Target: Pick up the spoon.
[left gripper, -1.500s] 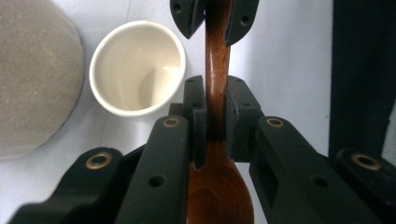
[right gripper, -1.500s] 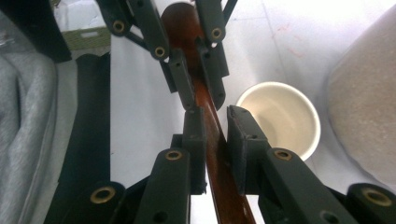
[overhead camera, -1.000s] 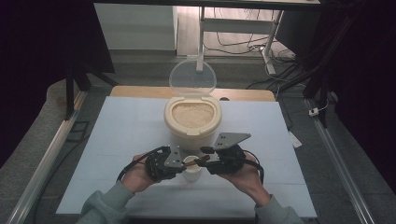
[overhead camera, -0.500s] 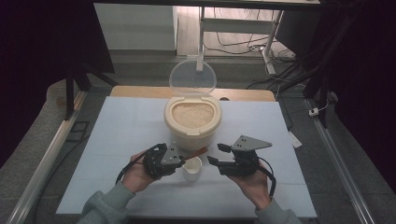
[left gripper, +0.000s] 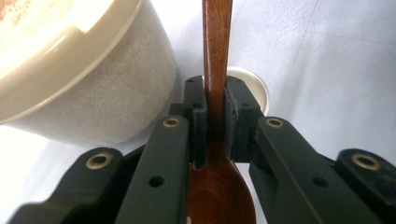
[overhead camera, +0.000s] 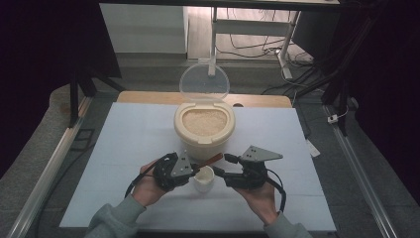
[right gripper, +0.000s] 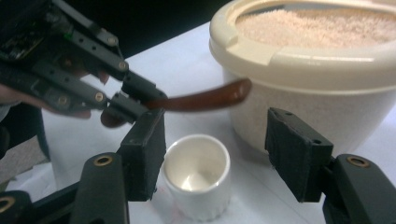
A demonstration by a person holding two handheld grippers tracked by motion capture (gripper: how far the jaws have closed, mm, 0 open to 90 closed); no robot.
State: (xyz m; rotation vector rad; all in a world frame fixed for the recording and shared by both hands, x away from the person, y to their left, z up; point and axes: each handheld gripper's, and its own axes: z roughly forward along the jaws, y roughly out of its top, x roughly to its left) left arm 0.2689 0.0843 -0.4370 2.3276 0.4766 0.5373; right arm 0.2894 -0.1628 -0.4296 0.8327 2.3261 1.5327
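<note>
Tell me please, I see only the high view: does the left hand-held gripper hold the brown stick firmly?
Observer: Yes. The left hand-held gripper is shut on a wooden spoon, at the neck beside its bowl.
Operator: Is the white cup filled?
Observer: No, the right gripper view shows the white cup empty.
Operator: And the right hand-held gripper?
Observer: Its jaws have just been opening; the cup stands between them, unpressed.

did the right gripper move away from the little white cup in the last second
Yes. In the high view the right gripper has drawn back rightward from the white cup, its jaws just opening, nothing between them.
</note>
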